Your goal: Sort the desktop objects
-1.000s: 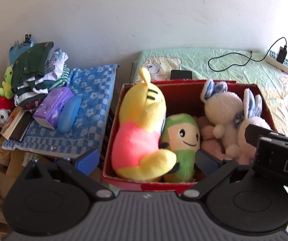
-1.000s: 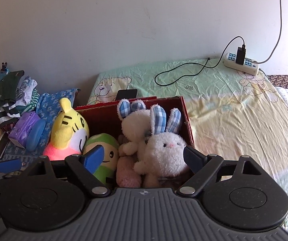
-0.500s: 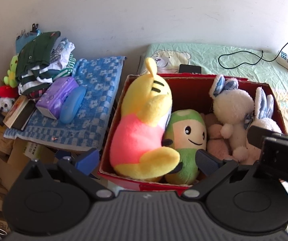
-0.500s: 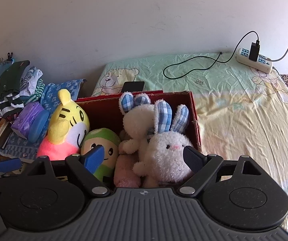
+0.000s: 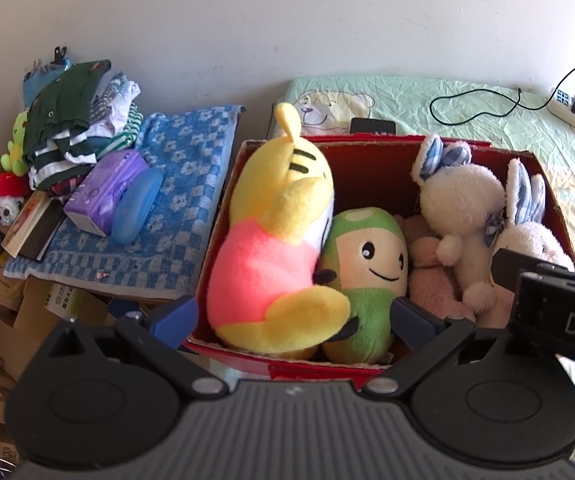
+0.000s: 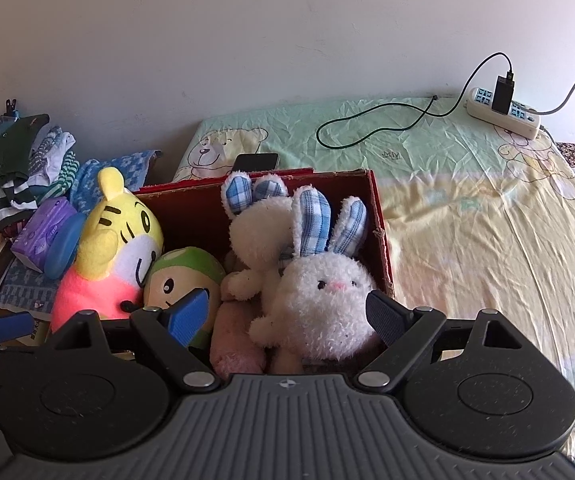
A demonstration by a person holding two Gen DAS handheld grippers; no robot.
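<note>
A red cardboard box (image 5: 223, 208) (image 6: 379, 216) on the bed holds several plush toys: a yellow tiger in pink (image 5: 275, 240) (image 6: 115, 240), a green-capped doll (image 5: 367, 264) (image 6: 183, 276), two white rabbits with blue checked ears (image 5: 463, 200) (image 6: 323, 296) and a pink plush (image 5: 427, 276). My left gripper (image 5: 293, 316) is open above the box's near wall, in front of the tiger and the green doll. Over the nearer rabbit, my right gripper (image 6: 287, 312) also stands open and holds nothing.
Left of the box, a blue checked towel (image 5: 191, 168) carries a purple tissue pack (image 5: 103, 192), a blue case (image 5: 137, 208), folded clothes (image 5: 67, 120) and books. A phone (image 6: 255, 162), a cable and a power strip (image 6: 503, 112) lie on the bed sheet (image 6: 467, 208).
Both grippers have shifted a little to the left and back, so the box and toys sit further right in each view. Both stay open and the toys have not moved.
</note>
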